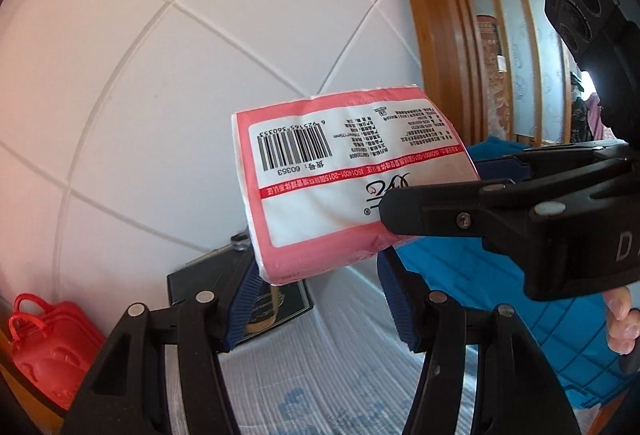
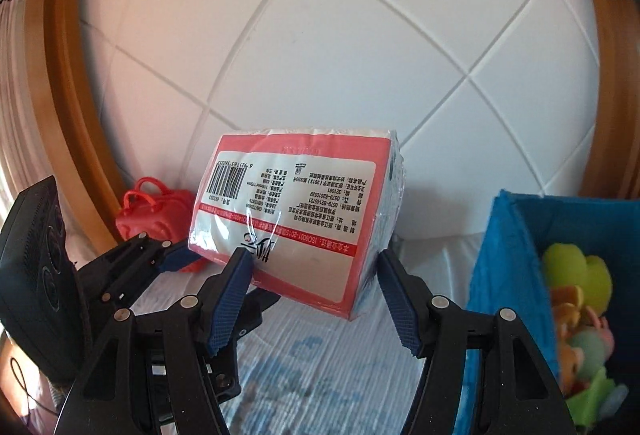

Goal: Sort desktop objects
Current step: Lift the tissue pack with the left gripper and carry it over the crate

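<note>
We hold the tissue pack up in the air, above the surface and in front of the white tiled wall. Its pink-and-white label with the barcode faces both cameras, upside down and tilted.

The right gripper has its fingers clenched on the pack's lower end. One blue pad lies across the label face and the other presses on the far side. In the left view this gripper reaches in from the right, with our hand behind it.

The left gripper sits just under the pack, its fingers spread to either side of the pack's lower corner. We cannot tell whether its pads are pressing the pack or only lie beside it.

A blue box stands to the right on the surface, and plush toys lie inside it. A small red bag stands to the left against the wall, near the wooden frame. A dark flat item lies on the surface beyond the left fingers, partly hidden by them.
</note>
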`<action>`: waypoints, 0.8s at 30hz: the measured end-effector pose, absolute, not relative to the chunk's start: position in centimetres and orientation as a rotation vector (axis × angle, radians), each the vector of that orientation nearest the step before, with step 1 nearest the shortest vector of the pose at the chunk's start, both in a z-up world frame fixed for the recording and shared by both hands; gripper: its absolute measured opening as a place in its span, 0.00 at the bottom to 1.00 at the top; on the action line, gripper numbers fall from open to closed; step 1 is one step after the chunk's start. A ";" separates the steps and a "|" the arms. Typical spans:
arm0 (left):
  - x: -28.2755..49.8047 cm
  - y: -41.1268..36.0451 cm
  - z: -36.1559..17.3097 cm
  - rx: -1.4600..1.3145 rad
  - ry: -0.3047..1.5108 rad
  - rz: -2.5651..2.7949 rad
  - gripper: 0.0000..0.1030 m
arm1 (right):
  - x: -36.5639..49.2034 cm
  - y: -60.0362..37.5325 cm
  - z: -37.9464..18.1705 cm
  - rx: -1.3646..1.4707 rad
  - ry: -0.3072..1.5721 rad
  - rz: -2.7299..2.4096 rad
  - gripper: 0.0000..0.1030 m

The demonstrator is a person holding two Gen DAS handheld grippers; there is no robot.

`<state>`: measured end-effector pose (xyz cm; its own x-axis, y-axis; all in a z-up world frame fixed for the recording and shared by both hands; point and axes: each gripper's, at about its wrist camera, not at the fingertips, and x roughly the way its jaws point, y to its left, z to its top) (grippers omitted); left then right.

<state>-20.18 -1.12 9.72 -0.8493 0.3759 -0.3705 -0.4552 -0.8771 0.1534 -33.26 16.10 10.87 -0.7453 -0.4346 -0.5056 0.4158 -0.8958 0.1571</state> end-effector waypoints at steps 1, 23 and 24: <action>-20.1 -0.2 10.5 -0.446 0.334 2.628 0.56 | -32.3 17.9 11.8 0.749 -0.062 -2.598 0.62; -24.5 36.1 12.7 -0.594 0.384 2.417 0.55 | -33.3 49.4 13.9 0.884 -0.182 -2.780 0.62; -25.3 37.1 12.4 -0.622 0.375 2.415 0.55 | -34.0 50.3 13.6 0.894 -0.190 -2.774 0.62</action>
<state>-25.34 37.09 12.37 -0.7034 0.4897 -0.5152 -0.6230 -0.7737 0.1152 -34.01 50.32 13.59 -0.7905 -0.2473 -0.5603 0.1684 -0.9674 0.1894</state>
